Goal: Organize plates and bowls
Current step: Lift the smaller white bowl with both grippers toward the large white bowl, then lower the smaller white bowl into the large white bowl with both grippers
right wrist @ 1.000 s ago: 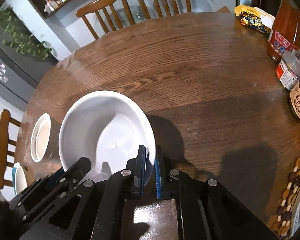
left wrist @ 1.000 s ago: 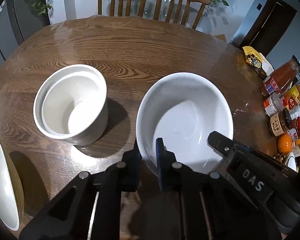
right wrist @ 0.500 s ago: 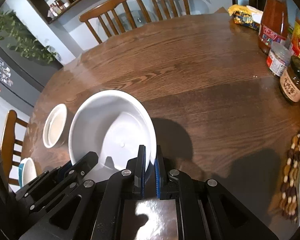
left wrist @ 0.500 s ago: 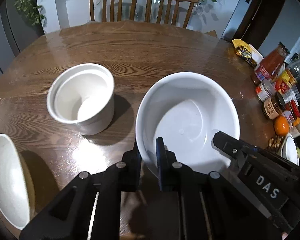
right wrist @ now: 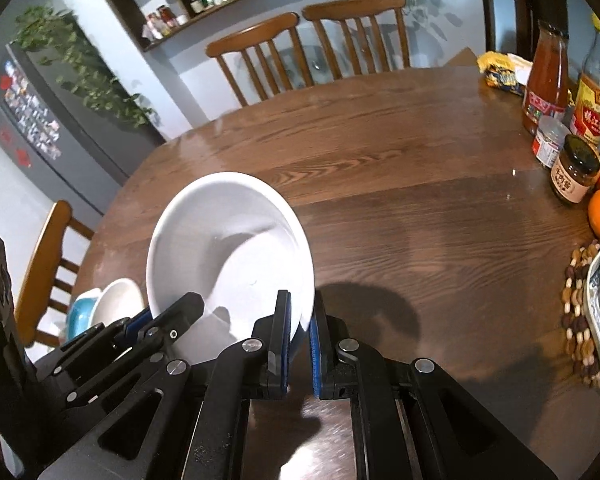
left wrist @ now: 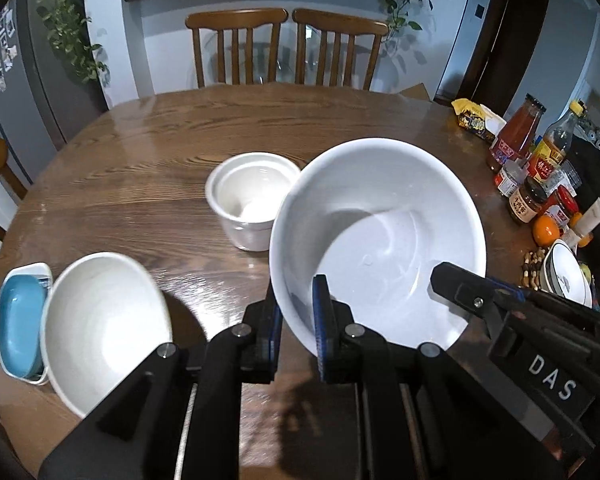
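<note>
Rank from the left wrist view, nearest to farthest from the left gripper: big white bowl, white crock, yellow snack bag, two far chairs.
1. big white bowl: its rim is pinched in the left gripper.
2. white crock: just beyond, up and left of the bowl.
3. yellow snack bag: far right edge of the table.
4. two far chairs: behind the table's far side.

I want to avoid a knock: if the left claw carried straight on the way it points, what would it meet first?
Probably the white pot beyond the big white bowl that the left claw grips by the rim; depth is uncertain, so it might reach bare table first.
</note>
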Demonstrator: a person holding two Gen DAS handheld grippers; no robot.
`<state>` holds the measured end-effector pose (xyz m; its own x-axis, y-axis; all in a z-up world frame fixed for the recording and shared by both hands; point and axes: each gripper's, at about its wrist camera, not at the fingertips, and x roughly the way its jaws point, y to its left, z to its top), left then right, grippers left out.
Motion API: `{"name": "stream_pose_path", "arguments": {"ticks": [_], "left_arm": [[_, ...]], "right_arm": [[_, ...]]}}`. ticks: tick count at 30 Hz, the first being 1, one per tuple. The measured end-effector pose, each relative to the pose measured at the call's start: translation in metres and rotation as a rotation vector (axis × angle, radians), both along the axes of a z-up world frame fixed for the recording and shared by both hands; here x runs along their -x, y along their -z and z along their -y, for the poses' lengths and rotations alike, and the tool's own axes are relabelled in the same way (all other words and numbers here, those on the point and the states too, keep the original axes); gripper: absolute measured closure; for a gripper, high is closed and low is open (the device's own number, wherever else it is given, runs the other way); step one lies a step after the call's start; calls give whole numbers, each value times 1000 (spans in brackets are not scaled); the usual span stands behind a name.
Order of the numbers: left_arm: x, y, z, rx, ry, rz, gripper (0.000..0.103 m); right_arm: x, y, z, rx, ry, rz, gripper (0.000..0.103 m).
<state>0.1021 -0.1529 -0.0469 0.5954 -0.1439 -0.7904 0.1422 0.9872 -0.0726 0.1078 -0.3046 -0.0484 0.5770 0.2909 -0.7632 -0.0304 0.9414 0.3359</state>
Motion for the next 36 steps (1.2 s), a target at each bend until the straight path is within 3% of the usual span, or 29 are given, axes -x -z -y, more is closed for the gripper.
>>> {"name": "stream_pose_path", "arguments": {"ticks": [20, 36], "left_arm": [[44, -18, -102, -20, -105, 16, 89], [35, 0, -150, -30, -105, -73, 88]], "right_arm": [[32, -21, -111, 42, -155, 38, 93], [23, -3, -167, 39, -195, -34, 93]]}}
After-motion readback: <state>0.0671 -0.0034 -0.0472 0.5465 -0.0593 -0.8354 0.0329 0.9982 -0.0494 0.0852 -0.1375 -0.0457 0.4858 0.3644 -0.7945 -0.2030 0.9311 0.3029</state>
